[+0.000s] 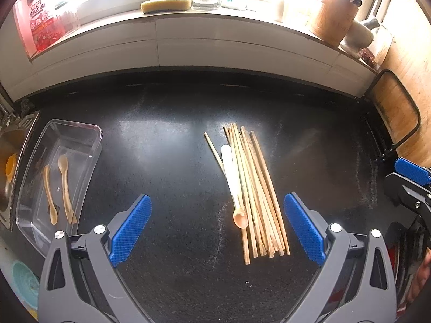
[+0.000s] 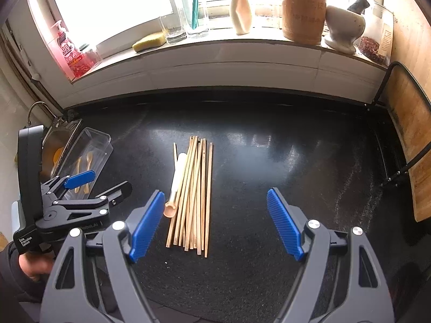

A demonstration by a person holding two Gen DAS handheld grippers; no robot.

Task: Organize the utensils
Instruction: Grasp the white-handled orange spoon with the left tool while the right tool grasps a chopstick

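A bundle of wooden chopsticks (image 1: 256, 188) (image 2: 194, 188) lies on the black counter, with a white-handled spoon (image 1: 232, 180) (image 2: 176, 180) along its left side, its pinkish bowl toward me. My left gripper (image 1: 218, 228) is open above the counter, the bundle lying between and beyond its blue pads. My right gripper (image 2: 215, 224) is open too, the chopsticks just inside its left pad. A clear plastic tray (image 1: 89, 134) (image 2: 103, 140) at the left holds two wooden spoons (image 1: 58, 188) (image 2: 83, 167).
A sink (image 1: 8, 161) sits left of the tray. The windowsill behind carries a sponge (image 1: 165, 3), glasses (image 2: 172, 27), a bottle (image 2: 240, 8), a wooden utensil holder (image 2: 303, 10) and a mortar (image 2: 343, 29). A wooden cutting board (image 2: 414, 145) leans at the right.
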